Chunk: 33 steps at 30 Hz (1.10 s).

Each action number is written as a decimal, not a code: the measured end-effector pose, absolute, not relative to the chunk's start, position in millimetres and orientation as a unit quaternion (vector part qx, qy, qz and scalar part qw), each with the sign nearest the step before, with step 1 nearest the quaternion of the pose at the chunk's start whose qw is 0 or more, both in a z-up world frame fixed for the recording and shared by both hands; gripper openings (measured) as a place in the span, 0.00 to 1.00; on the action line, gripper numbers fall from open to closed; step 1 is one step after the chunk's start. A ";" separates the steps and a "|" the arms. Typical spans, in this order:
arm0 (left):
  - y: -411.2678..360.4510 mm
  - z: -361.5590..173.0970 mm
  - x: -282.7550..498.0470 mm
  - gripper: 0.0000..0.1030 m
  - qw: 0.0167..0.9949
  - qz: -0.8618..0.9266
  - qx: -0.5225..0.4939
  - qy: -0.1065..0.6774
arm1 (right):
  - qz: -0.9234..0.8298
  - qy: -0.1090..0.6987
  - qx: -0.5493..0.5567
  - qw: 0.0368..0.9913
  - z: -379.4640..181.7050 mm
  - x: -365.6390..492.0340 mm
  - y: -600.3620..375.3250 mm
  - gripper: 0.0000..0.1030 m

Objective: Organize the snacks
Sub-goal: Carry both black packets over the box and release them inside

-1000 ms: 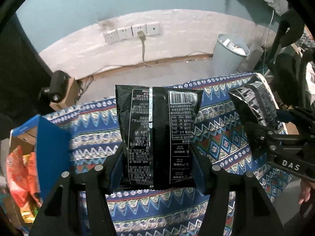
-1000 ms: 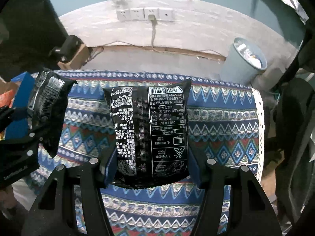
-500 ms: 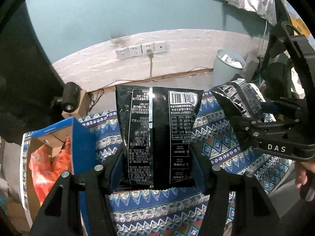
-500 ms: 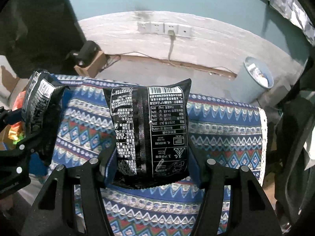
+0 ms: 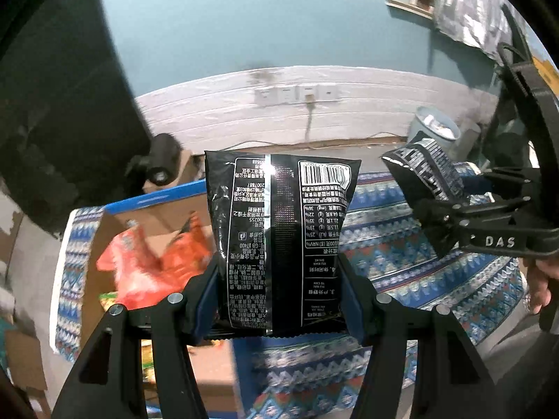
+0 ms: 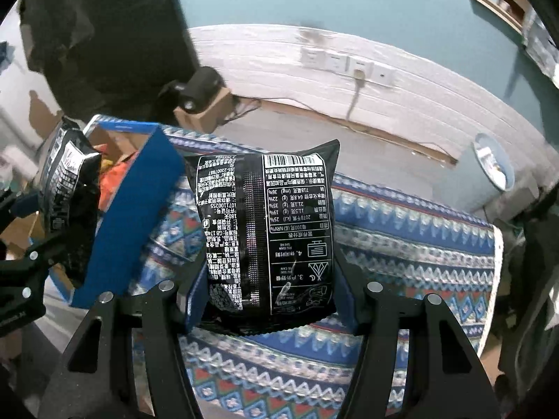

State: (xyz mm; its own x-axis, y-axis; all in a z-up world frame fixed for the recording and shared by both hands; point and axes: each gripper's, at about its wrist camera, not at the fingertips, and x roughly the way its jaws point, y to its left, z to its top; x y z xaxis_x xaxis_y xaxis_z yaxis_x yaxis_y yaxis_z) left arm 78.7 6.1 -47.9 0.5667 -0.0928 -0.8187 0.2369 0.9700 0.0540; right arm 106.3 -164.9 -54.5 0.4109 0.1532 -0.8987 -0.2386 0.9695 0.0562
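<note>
The left gripper (image 5: 279,300) pinches a black snack bag (image 5: 279,241) by its lower sides between its fingers (image 5: 206,300), holding it upright just beside an open blue cardboard box (image 5: 157,202) with orange packets (image 5: 153,265) inside. The right gripper (image 6: 269,300) pinches a second black bag (image 6: 265,230) the same way above the patterned cloth (image 6: 401,230) on the tabletop, near the box.

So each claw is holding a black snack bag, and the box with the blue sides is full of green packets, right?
Not quite. Each claw does hold a black snack bag, but the box mostly holds orange-red packets, as the left wrist view shows.
</note>
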 end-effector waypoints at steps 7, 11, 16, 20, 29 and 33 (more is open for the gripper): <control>57.3 -48.7 75.7 0.60 0.886 -0.053 0.060 0.456 | 0.158 0.522 -0.064 0.835 -48.9 115.3 -104.4 0.59; 86.8 -52.1 72.0 0.60 0.888 -0.031 0.046 0.457 | 0.181 0.518 -0.077 0.832 -46.1 120.9 -67.9 0.59; 121.5 -57.1 67.8 0.60 0.886 -0.008 0.025 0.462 | 0.207 0.516 -0.090 0.826 -47.2 131.8 -27.0 0.59; 149.5 -61.4 67.0 0.60 0.884 0.013 0.005 0.467 | 0.223 0.517 -0.096 0.821 -51.0 140.2 1.3 0.59; 203.4 -88.8 72.3 0.60 0.867 0.057 -0.042 0.494 | 0.243 0.531 -0.101 0.805 -72.1 161.3 50.2 0.59; 214.5 -94.3 70.8 0.60 0.862 0.071 -0.052 0.500 | 0.252 0.542 -0.096 0.796 -80.9 167.8 65.0 0.59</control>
